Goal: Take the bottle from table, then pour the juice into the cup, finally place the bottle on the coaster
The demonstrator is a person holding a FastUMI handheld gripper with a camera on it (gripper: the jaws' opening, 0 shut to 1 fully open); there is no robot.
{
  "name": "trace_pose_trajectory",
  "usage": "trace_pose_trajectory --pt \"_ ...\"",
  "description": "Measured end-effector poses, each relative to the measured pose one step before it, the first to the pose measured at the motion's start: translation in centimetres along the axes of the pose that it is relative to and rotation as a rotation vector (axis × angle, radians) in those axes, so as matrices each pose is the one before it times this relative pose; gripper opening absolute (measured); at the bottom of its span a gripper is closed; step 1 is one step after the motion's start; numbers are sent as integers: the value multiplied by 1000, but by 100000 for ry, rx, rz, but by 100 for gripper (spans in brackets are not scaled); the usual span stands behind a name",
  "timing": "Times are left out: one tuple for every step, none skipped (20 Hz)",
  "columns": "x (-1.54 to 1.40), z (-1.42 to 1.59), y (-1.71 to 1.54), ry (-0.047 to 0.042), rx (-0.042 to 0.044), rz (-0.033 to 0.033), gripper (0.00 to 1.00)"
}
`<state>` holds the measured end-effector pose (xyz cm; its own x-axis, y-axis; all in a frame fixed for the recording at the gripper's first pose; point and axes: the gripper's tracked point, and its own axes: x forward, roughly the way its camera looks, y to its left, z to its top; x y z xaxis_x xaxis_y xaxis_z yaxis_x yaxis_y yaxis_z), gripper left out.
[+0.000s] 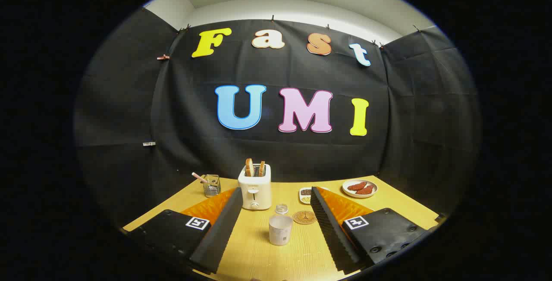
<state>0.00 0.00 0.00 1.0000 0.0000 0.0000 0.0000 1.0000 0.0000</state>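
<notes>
1. My gripper (276,229) holds nothing — its two fingers stand wide apart above the wooden table (258,259), with the near objects lying in the gap between them.

2. Nearest, between the fingers, stands a frosted, pale container (280,229); I take it for the bottle, though it could pass for a cup. Just beyond it is a small clear glass (281,208), which I judge to be the cup to pour into. I cannot settle which is which from here.

3. The round brown coaster (304,217) lies flat just beside the small glass, on its right, apart from both vessels and bare.

4. Further back stands a white toaster (255,187) with bread slices (254,168) sticking up from it, left of the line to the vessels. A wire holder (211,185) sits further left, a small dish (305,194) and a plate of reddish food (360,188) to the right.

5. By my reading the first step is in hand — the approach to take the bottle; nothing is grasped or poured yet.

6. The next move calls for going forward and down until the frosted container sits squarely between the fingers, then closing on its body. The glass behind is close, so I would stop short of nudging it.
</notes>
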Motion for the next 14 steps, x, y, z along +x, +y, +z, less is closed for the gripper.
trace_pose_trajectory --pt "247 -177 -55 290 -451 525 97" --pt "122 -169 -76 401 -553 130 97" --pt "158 8 -10 344 -246 -9 97" --pt "94 -52 35 361 953 -6 97" --pt "-55 -33 -22 -265 2114 38 97" --pt "-59 218 -132 -820 1635 -40 97" --pt "-172 146 -192 -579 244 -473 97" --pt "-172 268 -237 -639 -1060 -934 97" --pt "-59 150 16 -309 -880 -973 97" --pt "34 -7 32 83 -235 -370 97" --pt "4 -107 176 180 -5 -104 97" --pt "19 -186 122 520 -191 -183 97" --pt "67 -113 80 563 -419 -138 97" --pt "110 -53 28 387 -499 -173 97"
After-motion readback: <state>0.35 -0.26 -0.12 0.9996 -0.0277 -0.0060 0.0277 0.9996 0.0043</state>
